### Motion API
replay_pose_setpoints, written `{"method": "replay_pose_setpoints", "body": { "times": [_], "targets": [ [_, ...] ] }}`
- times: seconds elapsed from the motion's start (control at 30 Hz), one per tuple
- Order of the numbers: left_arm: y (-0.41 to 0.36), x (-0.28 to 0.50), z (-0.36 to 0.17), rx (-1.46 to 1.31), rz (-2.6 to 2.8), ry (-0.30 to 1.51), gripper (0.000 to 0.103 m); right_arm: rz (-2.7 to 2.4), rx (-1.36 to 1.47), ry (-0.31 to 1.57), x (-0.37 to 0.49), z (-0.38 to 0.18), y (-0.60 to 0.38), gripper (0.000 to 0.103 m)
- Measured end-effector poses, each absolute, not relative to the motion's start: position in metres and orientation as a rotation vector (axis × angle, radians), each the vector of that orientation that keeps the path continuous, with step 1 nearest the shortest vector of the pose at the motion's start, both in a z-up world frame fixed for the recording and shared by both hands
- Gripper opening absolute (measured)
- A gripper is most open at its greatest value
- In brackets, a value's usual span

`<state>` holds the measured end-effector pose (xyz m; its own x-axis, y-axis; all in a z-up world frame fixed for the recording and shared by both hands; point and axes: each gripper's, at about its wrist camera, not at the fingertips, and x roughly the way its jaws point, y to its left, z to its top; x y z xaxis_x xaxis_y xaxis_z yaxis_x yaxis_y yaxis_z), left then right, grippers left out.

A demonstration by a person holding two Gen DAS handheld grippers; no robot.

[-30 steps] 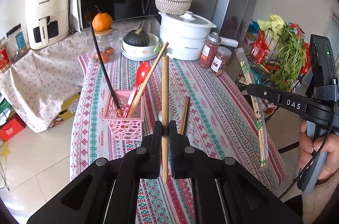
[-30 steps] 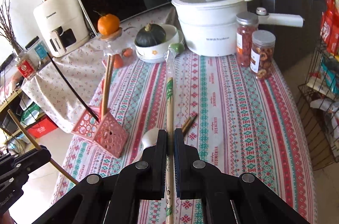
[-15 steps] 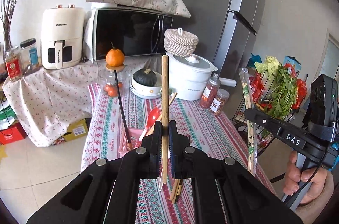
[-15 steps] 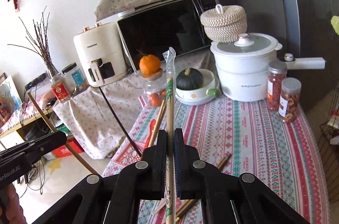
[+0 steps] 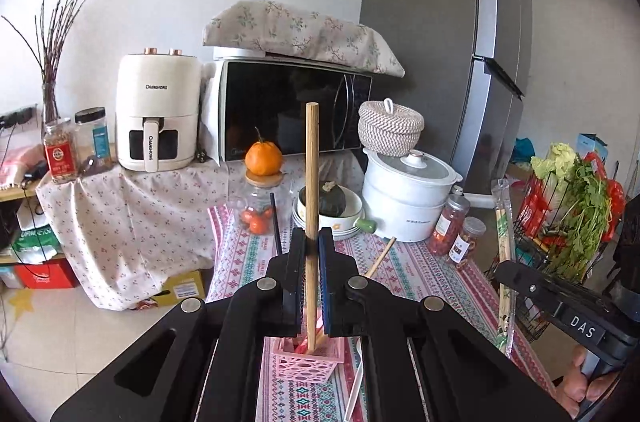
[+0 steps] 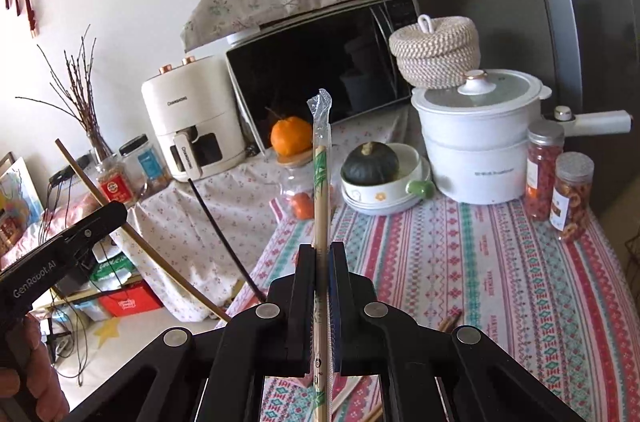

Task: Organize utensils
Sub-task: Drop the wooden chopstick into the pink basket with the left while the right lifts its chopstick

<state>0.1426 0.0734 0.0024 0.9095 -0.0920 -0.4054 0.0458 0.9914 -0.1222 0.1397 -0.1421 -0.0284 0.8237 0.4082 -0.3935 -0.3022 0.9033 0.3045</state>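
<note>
My left gripper [image 5: 312, 242] is shut on a plain bamboo chopstick [image 5: 311, 166] that stands upright. Its lower end hangs just over the pink lattice basket [image 5: 308, 362] on the striped tablecloth. A black chopstick [image 5: 275, 222] and a wooden one [image 5: 380, 258] lean out of that basket. My right gripper [image 6: 322, 254] is shut on a pair of chopsticks in a clear plastic sleeve [image 6: 321, 158], also upright. In the left wrist view the right gripper [image 5: 505, 272] sits at the right edge with the wrapped pair [image 5: 502, 234]. In the right wrist view the left gripper [image 6: 114, 218] is at the left.
At the back of the table [image 6: 500, 262] stand a white pot [image 6: 480, 150], two spice jars [image 6: 572, 198], a bowl with a green squash [image 6: 370, 166] and a jar topped by an orange [image 5: 263, 158]. Loose chopsticks [image 6: 450, 320] lie on the cloth. A vegetable rack [image 5: 568, 214] is at the right.
Both grippers have risen and tipped upward, so more wall and fridge show. In the left wrist view the pink basket has slid down under the held chopstick. Both grips are unchanged.
</note>
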Motion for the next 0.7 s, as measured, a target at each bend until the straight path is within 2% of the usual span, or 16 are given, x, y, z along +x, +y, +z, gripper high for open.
{"method": "replay_pose_setpoints", "body": {
  "times": [0.47, 0.7],
  "targets": [
    [0.078, 0.210, -0.056, -0.105, -0.041, 0.619, 0.006, 0.376, 0.229, 0.442, 0.157, -0.041, -0.129, 0.005],
    [0.086, 0.217, -0.060, -0.153, -0.072, 0.594, 0.010, 0.372, 0.246, 0.421, 0.161, -0.041, -0.116, 0.005]
  ]
}}
